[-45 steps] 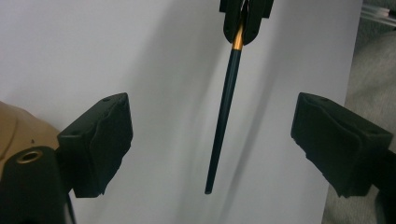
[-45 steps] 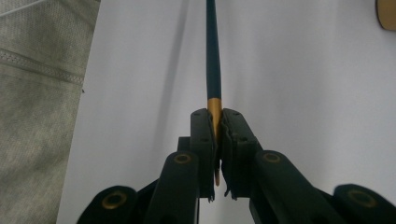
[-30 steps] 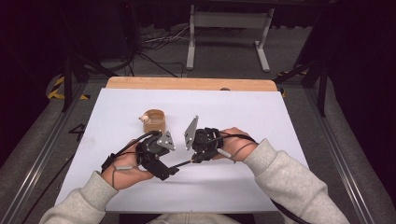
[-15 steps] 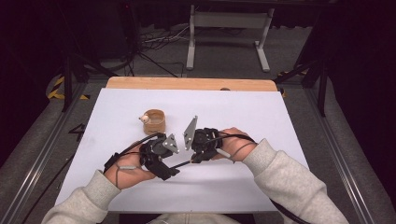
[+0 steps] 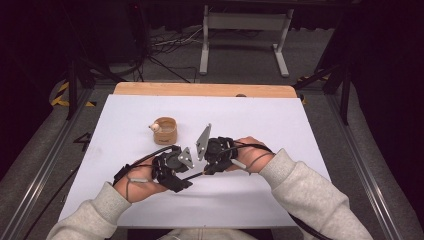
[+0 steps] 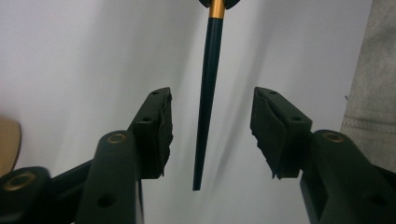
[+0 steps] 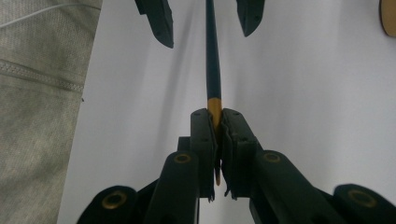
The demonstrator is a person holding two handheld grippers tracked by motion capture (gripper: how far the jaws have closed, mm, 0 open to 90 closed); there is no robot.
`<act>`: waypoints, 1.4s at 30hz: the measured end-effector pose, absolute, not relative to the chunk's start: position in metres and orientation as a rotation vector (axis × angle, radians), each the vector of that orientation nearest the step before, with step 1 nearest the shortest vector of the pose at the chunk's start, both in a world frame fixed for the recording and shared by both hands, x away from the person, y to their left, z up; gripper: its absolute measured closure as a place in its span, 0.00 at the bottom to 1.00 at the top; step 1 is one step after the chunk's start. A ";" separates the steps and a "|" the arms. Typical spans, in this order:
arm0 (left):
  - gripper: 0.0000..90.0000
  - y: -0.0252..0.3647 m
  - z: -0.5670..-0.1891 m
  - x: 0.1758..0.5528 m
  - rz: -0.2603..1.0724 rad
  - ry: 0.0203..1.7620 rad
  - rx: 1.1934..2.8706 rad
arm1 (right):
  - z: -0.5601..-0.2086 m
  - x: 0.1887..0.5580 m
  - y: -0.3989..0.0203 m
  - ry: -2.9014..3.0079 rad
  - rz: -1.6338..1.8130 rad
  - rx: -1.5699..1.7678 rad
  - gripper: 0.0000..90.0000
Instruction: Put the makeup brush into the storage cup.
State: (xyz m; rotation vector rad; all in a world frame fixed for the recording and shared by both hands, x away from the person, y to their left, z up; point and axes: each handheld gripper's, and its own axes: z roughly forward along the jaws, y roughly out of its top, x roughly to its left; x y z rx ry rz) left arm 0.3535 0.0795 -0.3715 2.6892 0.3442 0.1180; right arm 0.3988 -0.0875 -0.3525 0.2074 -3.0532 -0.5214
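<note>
Left gripper [image 6: 210,140] nearer, astride brush [image 6: 208,93].
</note>
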 end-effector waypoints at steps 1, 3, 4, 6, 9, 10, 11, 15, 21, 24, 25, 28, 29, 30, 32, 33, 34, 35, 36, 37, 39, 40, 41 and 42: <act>0.61 0.079 -0.371 0.353 0.133 0.336 2.701 | -0.352 0.399 -0.088 -3.053 -0.524 0.205 0.94; 0.64 0.077 -0.374 0.351 0.149 0.337 2.703 | -0.352 0.399 -0.088 -3.051 -0.532 0.206 0.94; 0.66 0.077 -0.374 0.351 0.157 0.328 2.715 | -0.353 0.399 -0.087 -3.051 -0.532 0.207 0.94; 0.70 0.076 -0.376 0.350 0.157 0.311 2.725 | -0.353 0.399 -0.088 -3.049 -0.528 0.210 0.94; 0.77 0.075 -0.377 0.349 0.170 0.288 2.748 | -0.354 0.399 -0.087 -3.049 -0.532 0.214 0.94; 0.80 0.075 -0.377 0.349 0.170 0.288 2.748 | -0.354 0.399 -0.087 -3.049 -0.532 0.214 0.94; 0.80 0.075 -0.377 0.349 0.168 0.275 2.755 | -0.354 0.399 -0.087 -3.049 -0.529 0.208 0.94; 0.87 0.074 -0.378 0.349 0.179 0.232 2.788 | -0.354 0.400 -0.087 -3.047 -0.526 0.208 0.94; 0.90 0.073 -0.379 0.349 0.171 0.236 2.781 | -0.355 0.400 -0.087 -3.042 -0.538 0.206 0.94; 0.82 0.073 -0.381 0.350 0.166 0.264 2.751 | -0.355 0.400 -0.087 -3.036 -0.541 0.208 0.94; 0.81 0.073 -0.380 0.352 0.158 0.260 2.754 | -0.355 0.401 -0.087 -3.034 -0.546 0.224 0.94; 0.78 0.073 -0.381 0.353 0.149 0.272 2.736 | -0.354 0.400 -0.088 -3.035 -0.561 0.214 0.94; 0.78 0.073 -0.381 0.353 0.146 0.270 2.733 | -0.353 0.400 -0.088 -3.034 -0.565 0.213 0.94; 0.78 0.073 -0.382 0.353 0.146 0.267 2.734 | -0.353 0.400 -0.088 -3.032 -0.568 0.216 0.94; 0.80 0.072 -0.383 0.352 0.147 0.266 2.737 | -0.353 0.401 -0.088 -3.031 -0.567 0.218 0.94; 0.82 0.071 -0.383 0.351 0.152 0.280 2.733 | -0.353 0.401 -0.088 -3.029 -0.566 0.220 0.94; 0.83 0.071 -0.384 0.352 0.148 0.272 2.739 | -0.354 0.400 -0.088 -3.029 -0.573 0.211 0.94; 0.85 0.071 -0.384 0.352 0.151 0.271 2.747 | -0.354 0.400 -0.088 -3.029 -0.570 0.213 0.94; 0.87 0.071 -0.384 0.352 0.151 0.271 2.747 | -0.354 0.399 -0.087 -3.026 -0.565 0.206 0.94; 0.89 0.072 -0.382 0.354 0.168 0.252 2.790 | -0.355 0.400 -0.087 -3.027 -0.570 0.220 0.94; 0.91 0.072 -0.382 0.356 0.158 0.228 2.789 | -0.355 0.399 -0.087 -3.026 -0.573 0.217 0.94; 0.91 0.071 -0.384 0.353 0.150 0.270 2.763 | -0.354 0.399 -0.086 -3.023 -0.574 0.217 0.94; 0.91 0.071 -0.385 0.353 0.150 0.275 2.755 | -0.354 0.399 -0.086 -3.023 -0.574 0.216 0.94; 0.91 0.071 -0.384 0.354 0.153 0.278 2.761 | -0.354 0.399 -0.087 -3.023 -0.571 0.211 0.94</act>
